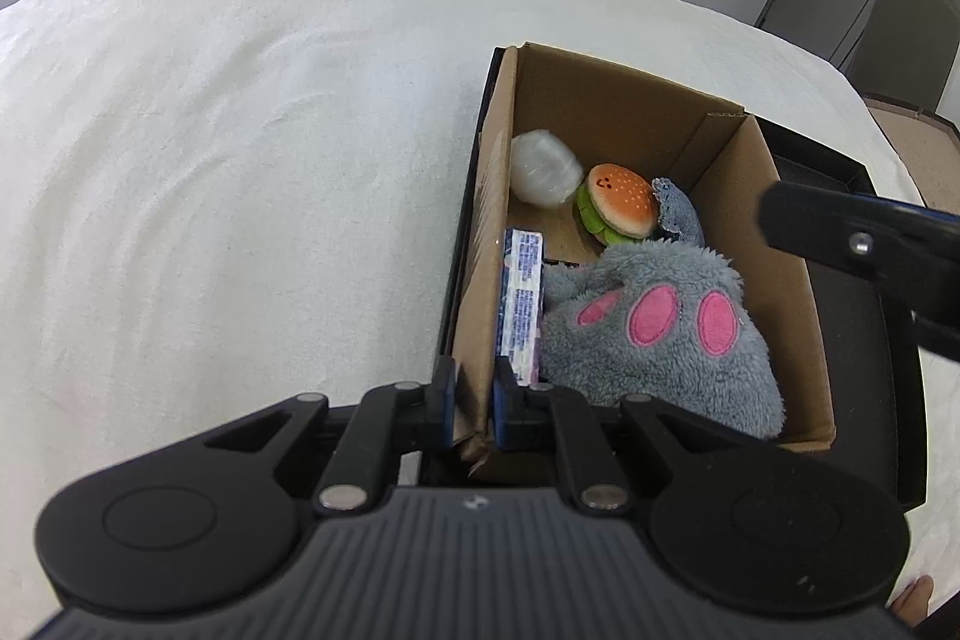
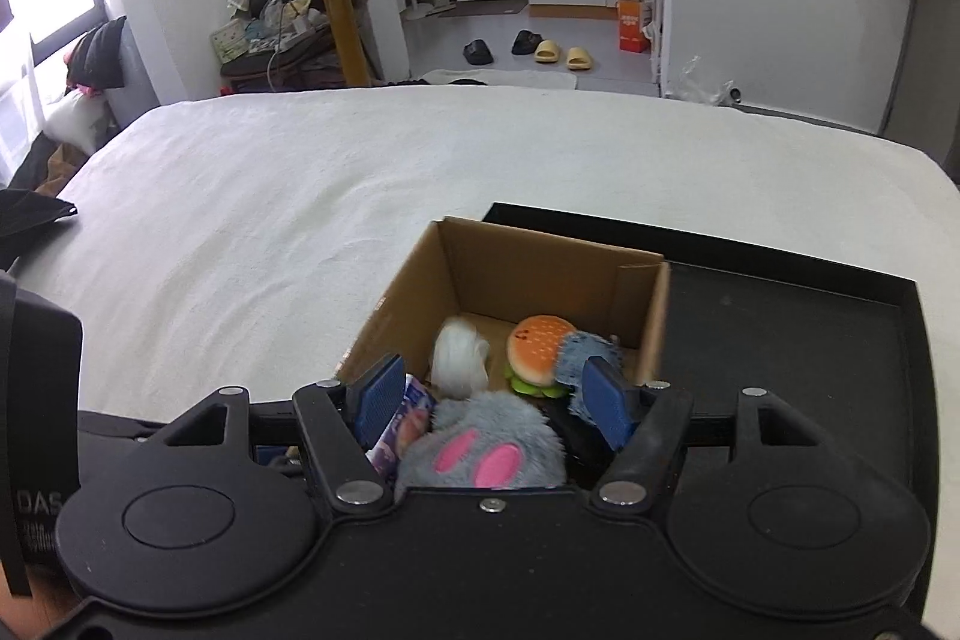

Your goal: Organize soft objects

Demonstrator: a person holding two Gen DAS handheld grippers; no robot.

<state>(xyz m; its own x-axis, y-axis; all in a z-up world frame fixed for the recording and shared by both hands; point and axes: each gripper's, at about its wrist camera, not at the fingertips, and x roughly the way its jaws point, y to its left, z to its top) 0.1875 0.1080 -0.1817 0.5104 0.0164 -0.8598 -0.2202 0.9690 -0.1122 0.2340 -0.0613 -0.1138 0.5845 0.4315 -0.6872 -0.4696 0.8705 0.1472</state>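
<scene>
resting inside the cardboard box (image 1: pixel 600 100) were all the soft things in sight: the grey paw plush (image 1: pixel 654 334) with pink pads filled the near end, the burger plush (image 1: pixel 618 208) sat beyond it, a bit of blue denim fabric (image 1: pixel 678 214) touched the burger's side, a white wrapped bundle (image 1: pixel 543 175) lay in the far corner, and a tissue pack (image 1: pixel 521 304) stood on edge against the box's left wall. the box itself sat in a black tray (image 2: pixel 780 340) on the white bed (image 1: pixel 240 160). the left tongs (image 1: pixel 474 409) were pinched narrow on the near end of the box's left wall, one pad on each side of the cardboard, apparently steadying it. the right tongs (image 2: pixel 492 403) hovered over the paw plush with their blue pads spread wide and clear of its fur, gripping nothing. judging from this, the sorting looked nearly or wholly done: no soft thing showed on the bed, and the paw plush seemed the last one dropped in. what might be left was letting go of the box and perhaps tidying the contents, though the nearest part of the tray was hidden behind the tongs.
</scene>
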